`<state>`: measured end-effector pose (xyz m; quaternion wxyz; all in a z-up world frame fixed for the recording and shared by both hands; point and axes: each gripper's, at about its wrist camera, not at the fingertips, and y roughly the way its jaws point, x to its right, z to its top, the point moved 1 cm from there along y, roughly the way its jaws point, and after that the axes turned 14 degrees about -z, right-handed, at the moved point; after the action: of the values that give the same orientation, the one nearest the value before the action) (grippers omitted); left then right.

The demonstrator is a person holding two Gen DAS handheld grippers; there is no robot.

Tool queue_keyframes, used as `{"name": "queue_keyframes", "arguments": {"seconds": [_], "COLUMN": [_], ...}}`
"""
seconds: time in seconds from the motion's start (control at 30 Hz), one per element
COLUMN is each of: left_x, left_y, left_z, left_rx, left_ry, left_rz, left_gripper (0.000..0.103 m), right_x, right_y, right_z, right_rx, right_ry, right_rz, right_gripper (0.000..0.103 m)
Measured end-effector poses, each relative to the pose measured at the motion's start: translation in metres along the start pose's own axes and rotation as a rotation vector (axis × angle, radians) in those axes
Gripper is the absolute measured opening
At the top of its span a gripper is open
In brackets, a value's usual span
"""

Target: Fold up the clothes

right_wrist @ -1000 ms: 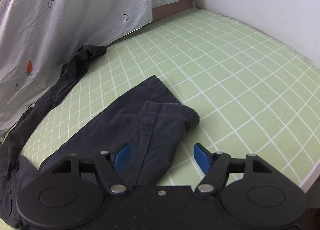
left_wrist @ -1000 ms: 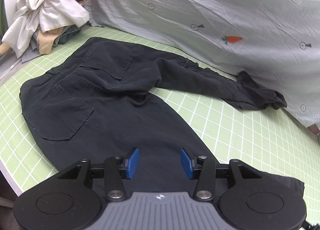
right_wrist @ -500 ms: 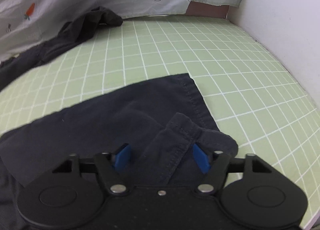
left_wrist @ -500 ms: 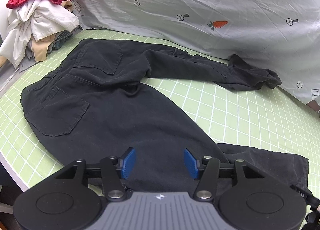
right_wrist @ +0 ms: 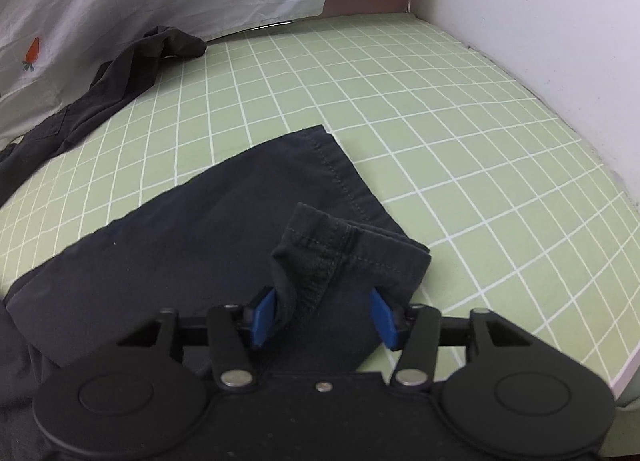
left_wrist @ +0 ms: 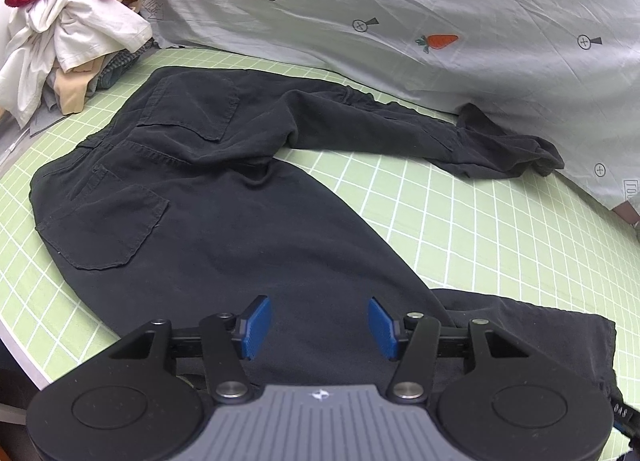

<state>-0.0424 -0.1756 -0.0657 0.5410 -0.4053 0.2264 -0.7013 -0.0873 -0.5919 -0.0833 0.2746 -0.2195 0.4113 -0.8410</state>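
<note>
Black trousers point(left_wrist: 208, 197) lie back side up on the green grid mat point(left_wrist: 500, 245), waistband at the left, legs spread apart. The far leg point(left_wrist: 420, 129) runs right along the sheet. The near leg's folded-over hem point(right_wrist: 352, 257) lies between the fingers of my right gripper point(right_wrist: 324, 317), which is open around it. My left gripper point(left_wrist: 316, 325) is open and empty, low over the near leg's thigh. The far leg's cuff also shows in the right wrist view point(right_wrist: 168, 45).
A pile of clothes with a red garment on top point(left_wrist: 76, 21) stands at the back left. A grey sheet with carrot prints point(left_wrist: 400, 13) hangs along the back. A white wall point(right_wrist: 560, 41) bounds the mat's right side. The mat's near edge point(left_wrist: 16, 349) is close.
My right gripper has moved forward onto the near leg's folded hem, which now sits between its fingers. My left gripper has shifted slightly; its jaws stay open.
</note>
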Motion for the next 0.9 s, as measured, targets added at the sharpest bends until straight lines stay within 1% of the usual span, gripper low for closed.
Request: {"name": "queue_keyframes", "arguments": {"seconds": [0.03, 0.07, 0.1, 0.17, 0.2, 0.23, 0.27, 0.3, 0.33, 0.43, 0.5, 0.57, 0.6, 0.63, 0.67, 0.73, 0.77, 0.8, 0.83, 0.87, 0.9], "left_x": [0.001, 0.002, 0.004, 0.006, 0.007, 0.008, 0.008, 0.008, 0.007, 0.004, 0.003, 0.000, -0.001, -0.002, -0.003, -0.004, -0.003, -0.004, -0.004, -0.003, -0.004], "left_y": [0.001, 0.002, 0.003, 0.004, 0.004, 0.004, 0.003, 0.003, 0.002, 0.001, -0.001, -0.001, -0.001, -0.001, -0.001, 0.000, 0.000, -0.001, -0.003, -0.004, -0.005], "left_z": [0.000, 0.000, 0.000, -0.001, -0.001, -0.002, -0.003, -0.003, -0.003, -0.003, -0.003, -0.004, -0.004, -0.004, -0.004, -0.004, -0.004, -0.004, -0.004, -0.004, -0.004], "left_rx": [-0.001, -0.003, -0.003, -0.006, -0.007, -0.008, -0.008, -0.007, -0.007, -0.001, 0.005, 0.004, 0.002, 0.000, -0.005, -0.012, -0.013, -0.009, -0.006, -0.002, 0.000], "left_ry": [0.001, 0.002, 0.004, 0.009, 0.012, 0.015, 0.015, 0.013, 0.010, -0.001, -0.005, -0.011, -0.015, -0.019, -0.024, -0.027, -0.023, -0.014, -0.006, 0.000, 0.002], "left_rz": [-0.002, -0.003, -0.003, -0.006, -0.007, -0.008, -0.008, -0.007, -0.006, 0.000, 0.006, 0.013, 0.016, 0.018, 0.018, 0.014, 0.011, 0.009, 0.007, 0.008, 0.008], "left_gripper": [0.056, 0.056, 0.056, 0.056, 0.056, 0.056, 0.056, 0.056, 0.056, 0.056, 0.056, 0.056, 0.056, 0.056, 0.056, 0.056, 0.056, 0.056, 0.056, 0.056, 0.057], "right_x": [-0.003, -0.006, -0.010, -0.017, -0.018, -0.018, -0.014, -0.008, -0.001, 0.022, 0.040, 0.060, 0.067, 0.071, 0.075, 0.080, 0.083, 0.085, 0.086, 0.084, 0.079], "right_y": [0.002, 0.003, 0.005, 0.009, 0.011, 0.013, 0.013, 0.011, 0.010, -0.018, -0.056, -0.085, -0.088, -0.085, -0.073, -0.039, -0.026, -0.022, -0.023, -0.026, -0.031], "right_z": [0.002, 0.002, 0.003, 0.005, 0.004, 0.002, 0.001, 0.001, 0.001, 0.006, 0.009, 0.008, 0.004, 0.000, -0.007, -0.020, -0.027, -0.031, -0.033, -0.034, -0.033], "right_rx": [0.000, 0.001, 0.001, 0.003, 0.000, -0.004, -0.002, 0.004, 0.010, 0.103, 0.225, 0.295, 0.292, 0.267, 0.215, 0.045, -0.025, -0.044, -0.035, -0.009, 0.036], "right_ry": [-0.002, -0.014, -0.025, -0.048, -0.060, -0.072, -0.068, -0.052, -0.035, 0.042, 0.087, 0.113, 0.114, 0.108, 0.101, 0.098, 0.118, 0.143, 0.163, 0.163, 0.147], "right_rz": [0.003, 0.000, -0.003, -0.009, -0.008, -0.002, 0.011, 0.028, 0.045, 0.062, 0.039, 0.009, -0.006, -0.023, -0.042, -0.062, -0.061, -0.053, -0.044, -0.042, -0.048], "right_gripper": [0.073, 0.074, 0.075, 0.074, 0.063, 0.039, 0.034, 0.021, 0.000, 0.001, 0.001, 0.001, 0.001, 0.001, 0.001, 0.002, 0.003, 0.010, 0.029, 0.044, 0.074]}}
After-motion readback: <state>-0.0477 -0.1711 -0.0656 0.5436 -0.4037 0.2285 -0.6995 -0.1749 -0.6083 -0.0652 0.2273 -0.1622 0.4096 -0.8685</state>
